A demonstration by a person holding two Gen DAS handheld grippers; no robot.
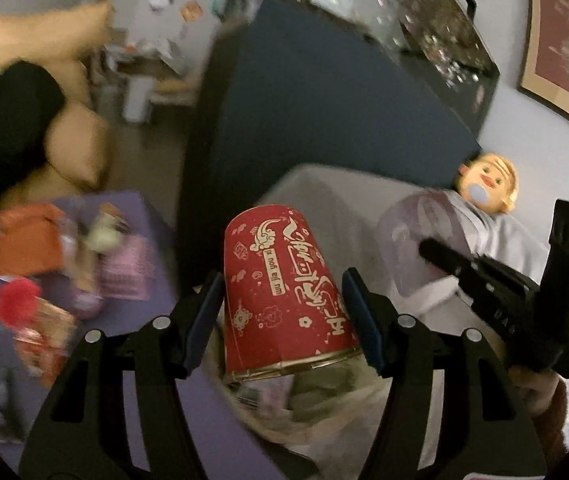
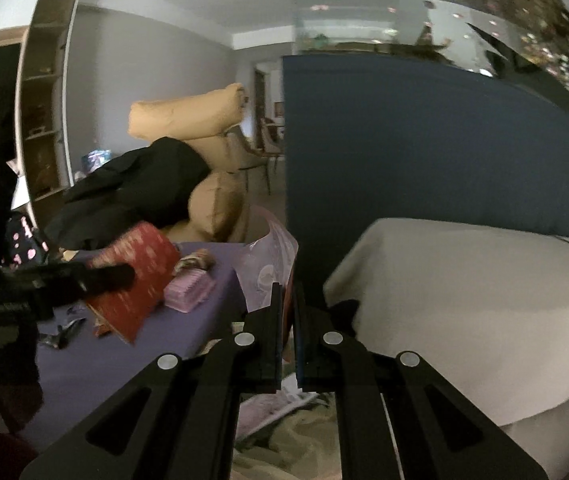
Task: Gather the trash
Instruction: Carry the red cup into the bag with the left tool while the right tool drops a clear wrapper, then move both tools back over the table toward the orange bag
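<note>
My left gripper (image 1: 283,312) is shut on a red paper cup (image 1: 284,264) with gold print, its blue pads pressing both sides and the rim turned toward the camera. Under the cup lies the mouth of a bag with crumpled trash (image 1: 324,392) inside. In the right wrist view the same cup (image 2: 144,264) shows at the left, tilted over the purple table. My right gripper (image 2: 289,292) is shut on the edge of a thin translucent plastic bag (image 2: 268,256). That gripper (image 1: 436,250) also appears at the right of the left wrist view, against the bag's film (image 1: 404,232).
A purple table (image 2: 124,360) carries a pink box (image 2: 190,290), wrappers and other blurred clutter. Beige cushions (image 2: 188,116) with a black garment (image 2: 136,188) lie behind it. A dark blue panel (image 2: 424,152) stands ahead. A doll (image 1: 488,184) lies on the white bed cover (image 2: 464,312).
</note>
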